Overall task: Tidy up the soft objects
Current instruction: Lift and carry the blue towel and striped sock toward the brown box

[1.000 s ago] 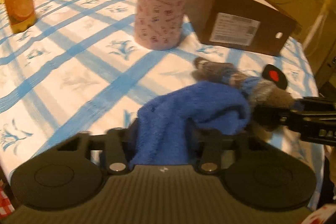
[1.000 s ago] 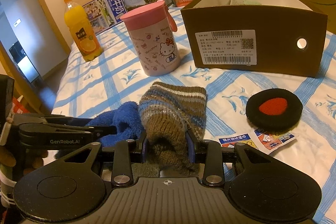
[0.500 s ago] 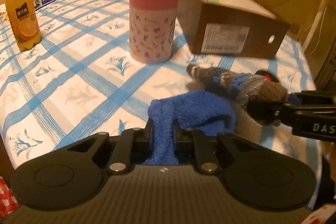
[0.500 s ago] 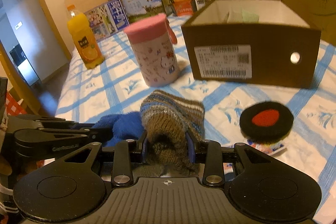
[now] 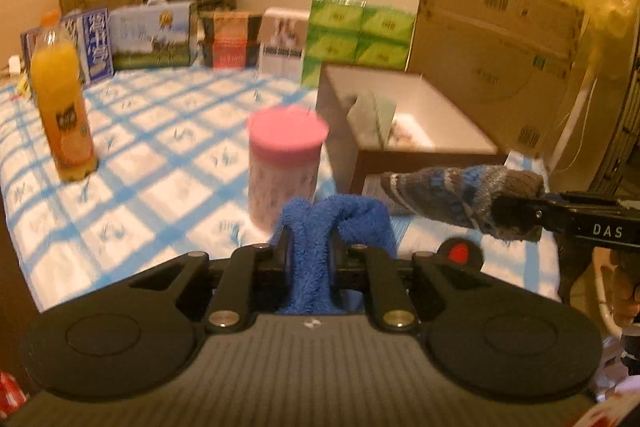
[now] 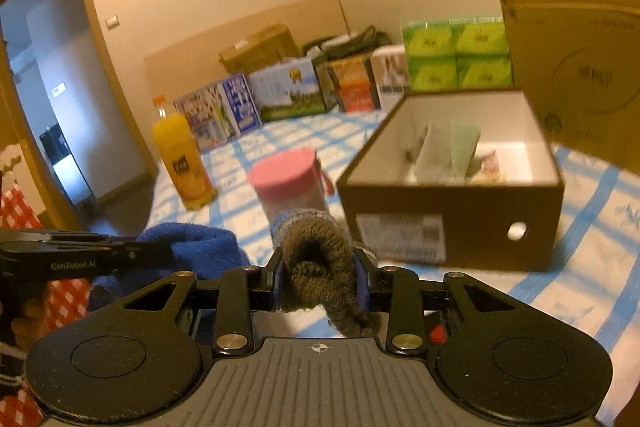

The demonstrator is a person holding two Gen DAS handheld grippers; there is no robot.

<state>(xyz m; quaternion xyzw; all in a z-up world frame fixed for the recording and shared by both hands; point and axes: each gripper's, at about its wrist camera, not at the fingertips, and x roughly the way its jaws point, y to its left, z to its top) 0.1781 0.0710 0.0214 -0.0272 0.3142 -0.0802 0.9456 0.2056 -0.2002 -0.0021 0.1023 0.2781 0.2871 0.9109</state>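
**Transfer of two soft items to the open box**

Cloth [image 5: 316, 227], blue and fluffy, is pinched between the jaws of the left gripper [image 5: 310, 247], which are pressed close together on a bunched fold; the rest drapes over the jaw tips. The knitted sock [image 6: 320, 259], striped grey, brown and blue, is pinched between the jaws of the right gripper [image 6: 320, 279], which stand wider because the knit is thick. Both items hang clear of the bed cover [image 5: 160, 163].

Procedure for the step in hand, judged from the task:
- Carry each item level and high enough to clear the pink-lidded cup [image 6: 290, 183], which stands between the grippers and the box [image 6: 460, 211].
- Bring the items over the near wall of the box before lowering; the loose sock toe seen in the left view could catch on the rim.
- Spread the jaws only once the item is inside the walls.
- Keep the grippers apart, since they travel side by side.

Limits of view:
- Both views are blurred, so printing on the box label and cup cannot be read.
- Some pale packets or papers stand inside the box; what they are cannot be told.
- A black pad with a red centre [image 5: 460, 253] is partly hidden behind the left gripper.
- The lower end of the cloth is hidden behind the gripper body.
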